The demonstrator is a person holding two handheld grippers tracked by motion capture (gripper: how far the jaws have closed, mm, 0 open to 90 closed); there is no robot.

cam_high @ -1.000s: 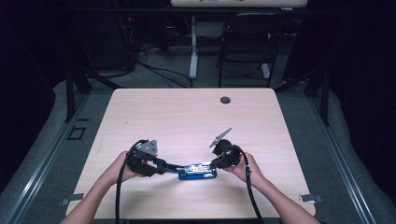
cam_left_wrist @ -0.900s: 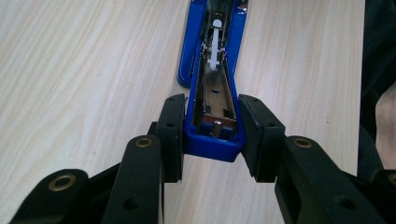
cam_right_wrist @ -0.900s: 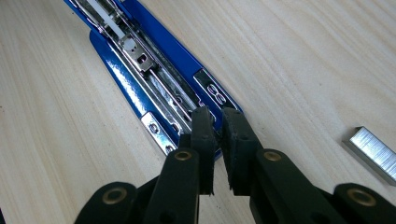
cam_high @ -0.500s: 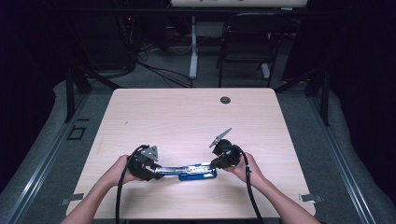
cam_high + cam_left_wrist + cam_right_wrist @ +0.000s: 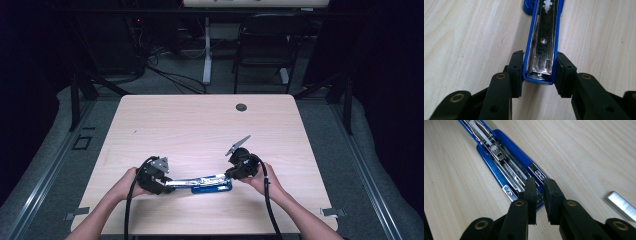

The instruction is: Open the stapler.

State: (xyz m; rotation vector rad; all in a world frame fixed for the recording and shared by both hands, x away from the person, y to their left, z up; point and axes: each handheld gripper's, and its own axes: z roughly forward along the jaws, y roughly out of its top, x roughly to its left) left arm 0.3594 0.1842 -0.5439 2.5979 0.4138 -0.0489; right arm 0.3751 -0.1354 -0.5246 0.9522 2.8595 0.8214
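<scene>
My left hand-held gripper [image 5: 537, 72] clamps end of opened blue stapler [image 5: 544, 42] lid, pads on both sides. My right hand-held gripper [image 5: 539, 192] nearly closed over stapler base front end. Stapler lies near worktop [image 5: 200, 130] front edge. Staple strip [image 5: 621, 205] just beside right jaws.

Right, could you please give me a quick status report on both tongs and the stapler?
Left tongs clamped on the stapler's swung-open blue top. Right tongs nearly shut at its base end. Staple strip lies loose beside, clear.
</scene>
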